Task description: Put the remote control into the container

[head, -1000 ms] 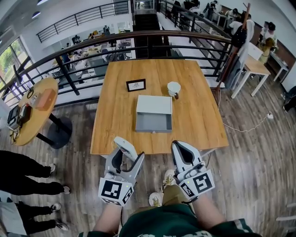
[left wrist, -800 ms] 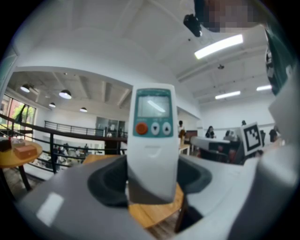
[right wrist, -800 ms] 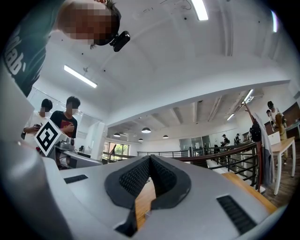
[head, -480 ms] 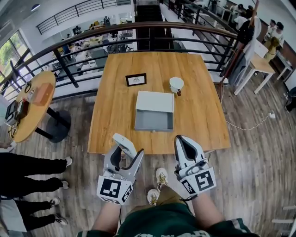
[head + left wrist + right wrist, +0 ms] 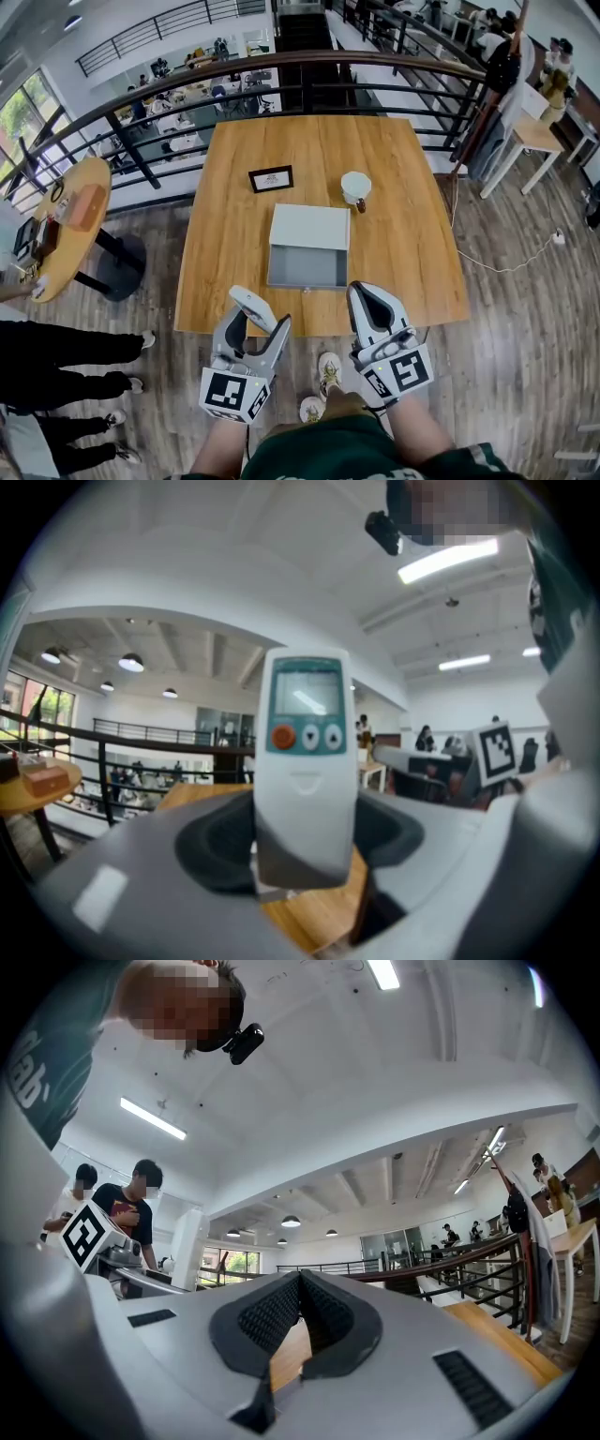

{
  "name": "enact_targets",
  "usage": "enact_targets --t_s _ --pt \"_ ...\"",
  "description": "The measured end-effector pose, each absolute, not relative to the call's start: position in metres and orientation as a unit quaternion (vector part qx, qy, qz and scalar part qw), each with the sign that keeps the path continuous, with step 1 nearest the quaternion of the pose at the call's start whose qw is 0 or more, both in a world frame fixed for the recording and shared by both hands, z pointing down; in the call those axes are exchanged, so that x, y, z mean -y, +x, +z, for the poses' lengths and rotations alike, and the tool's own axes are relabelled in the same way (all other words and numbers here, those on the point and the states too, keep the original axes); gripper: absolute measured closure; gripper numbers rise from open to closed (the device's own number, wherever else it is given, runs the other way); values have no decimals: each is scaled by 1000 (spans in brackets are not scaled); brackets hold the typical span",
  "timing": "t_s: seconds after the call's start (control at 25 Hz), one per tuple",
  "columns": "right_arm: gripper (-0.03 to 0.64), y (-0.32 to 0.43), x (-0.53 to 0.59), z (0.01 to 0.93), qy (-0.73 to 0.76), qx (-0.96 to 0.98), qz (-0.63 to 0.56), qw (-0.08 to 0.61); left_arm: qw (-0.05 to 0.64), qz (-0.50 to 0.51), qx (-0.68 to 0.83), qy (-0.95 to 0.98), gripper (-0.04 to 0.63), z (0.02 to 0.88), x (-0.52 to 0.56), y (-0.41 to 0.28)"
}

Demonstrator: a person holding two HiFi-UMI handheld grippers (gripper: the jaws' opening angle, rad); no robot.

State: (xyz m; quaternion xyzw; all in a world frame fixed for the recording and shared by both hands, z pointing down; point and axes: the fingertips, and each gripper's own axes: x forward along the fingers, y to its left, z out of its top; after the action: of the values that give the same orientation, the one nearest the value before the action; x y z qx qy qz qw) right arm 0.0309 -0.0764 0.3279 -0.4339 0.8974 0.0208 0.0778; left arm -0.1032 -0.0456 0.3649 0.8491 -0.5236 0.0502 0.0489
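A white remote control [image 5: 305,761] with a small screen and an orange button stands upright between the jaws of my left gripper [image 5: 305,841], which is shut on it. In the head view the left gripper [image 5: 263,315] holds the remote control [image 5: 250,302] just short of the wooden table's near edge. The container, an open grey box [image 5: 308,265], lies on the table ahead of both grippers. My right gripper [image 5: 368,303] hovers at the same edge with its jaws together and nothing between them, as the right gripper view [image 5: 300,1288] also shows.
On the wooden table [image 5: 225,253] a small framed picture [image 5: 270,178] stands behind the box at left and a white cup [image 5: 355,186] at right. A black railing [image 5: 141,103] runs behind the table. A round side table [image 5: 66,225] stands at left, with a person's legs [image 5: 66,352] near it.
The table and box have drifted slightly in the head view as the head moved. Both grippers stay at the table's near edge, the left still holding the remote.
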Motion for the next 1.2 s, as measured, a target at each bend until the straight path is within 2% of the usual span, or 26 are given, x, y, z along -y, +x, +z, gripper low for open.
enact_targets --t_s 0.6,1.2 --pt "600 45 171 330 -398 -914 33 72 50 64 533 842 311 368 136 -69" --pt "600 42 199 327 -371 -925 45 73 33 64 530 845 311 360 173 -52"
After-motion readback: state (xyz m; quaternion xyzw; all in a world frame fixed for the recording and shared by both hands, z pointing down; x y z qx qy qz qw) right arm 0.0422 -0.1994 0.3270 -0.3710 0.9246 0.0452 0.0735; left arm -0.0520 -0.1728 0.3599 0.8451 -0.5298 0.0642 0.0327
